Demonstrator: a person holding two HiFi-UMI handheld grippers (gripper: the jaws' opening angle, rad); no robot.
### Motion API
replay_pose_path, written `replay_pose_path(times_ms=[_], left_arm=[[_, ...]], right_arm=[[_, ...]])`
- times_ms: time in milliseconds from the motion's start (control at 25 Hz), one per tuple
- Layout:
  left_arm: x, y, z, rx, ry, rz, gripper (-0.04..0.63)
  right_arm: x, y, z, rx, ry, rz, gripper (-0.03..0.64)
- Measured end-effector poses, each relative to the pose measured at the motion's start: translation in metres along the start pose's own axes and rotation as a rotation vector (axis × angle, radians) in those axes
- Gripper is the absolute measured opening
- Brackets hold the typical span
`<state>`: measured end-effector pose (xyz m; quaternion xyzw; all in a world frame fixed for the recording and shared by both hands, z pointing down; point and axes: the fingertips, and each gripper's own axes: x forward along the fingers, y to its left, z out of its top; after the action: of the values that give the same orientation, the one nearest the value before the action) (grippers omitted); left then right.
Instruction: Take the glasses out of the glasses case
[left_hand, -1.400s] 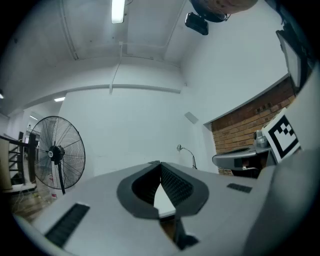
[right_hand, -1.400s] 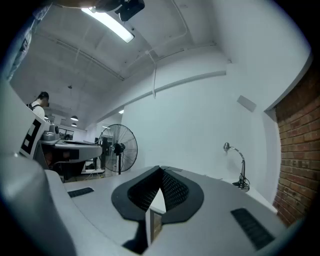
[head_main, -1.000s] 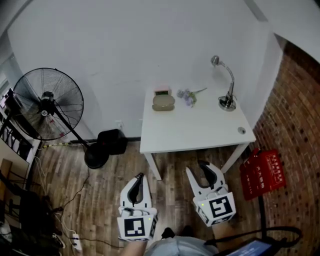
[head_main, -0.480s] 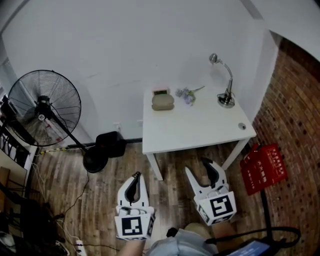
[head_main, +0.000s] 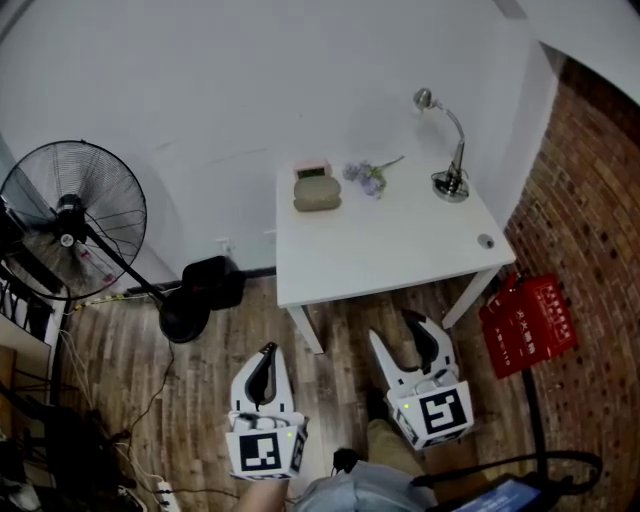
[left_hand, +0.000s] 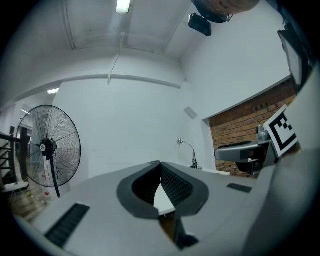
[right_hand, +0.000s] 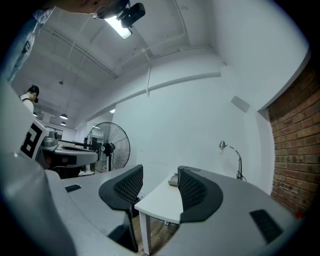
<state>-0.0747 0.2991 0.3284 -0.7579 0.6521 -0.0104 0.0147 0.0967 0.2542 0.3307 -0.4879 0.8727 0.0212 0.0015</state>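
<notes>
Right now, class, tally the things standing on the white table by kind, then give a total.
Glasses case: 1
Pink box: 1
Flower sprig: 1
Desk lamp: 1
Small round object: 1
Total: 5

You hold both grippers low in front of you, side by side, pointing level. Your left gripper (head_main: 268, 352) has its jaws closed, tips touching. Your right gripper (head_main: 396, 335) has just been opening its jaws; they stand wide apart with nothing between them.
</notes>
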Motion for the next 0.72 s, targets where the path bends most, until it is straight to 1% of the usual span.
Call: replay_pose_path(times_ms=[200, 440, 720], left_arm=[[0.040, 0.006, -0.013, 0.006, 0.030, 0.009, 0.006], [0.105, 0.010, -0.027, 0.012, 0.082, 0.025, 0.006], [0.180, 0.012, -0.014, 0.027, 0.073, 0.076, 0.006]], right_arm=[[0.033, -0.024, -0.019, 0.024, 0.031, 0.000, 0.233], [0.091, -0.067, -0.036, 0.038, 0.054, 0.021, 0.233], [0.152, -0.112, -0.037, 0.046, 0.055, 0.069, 0.230]])
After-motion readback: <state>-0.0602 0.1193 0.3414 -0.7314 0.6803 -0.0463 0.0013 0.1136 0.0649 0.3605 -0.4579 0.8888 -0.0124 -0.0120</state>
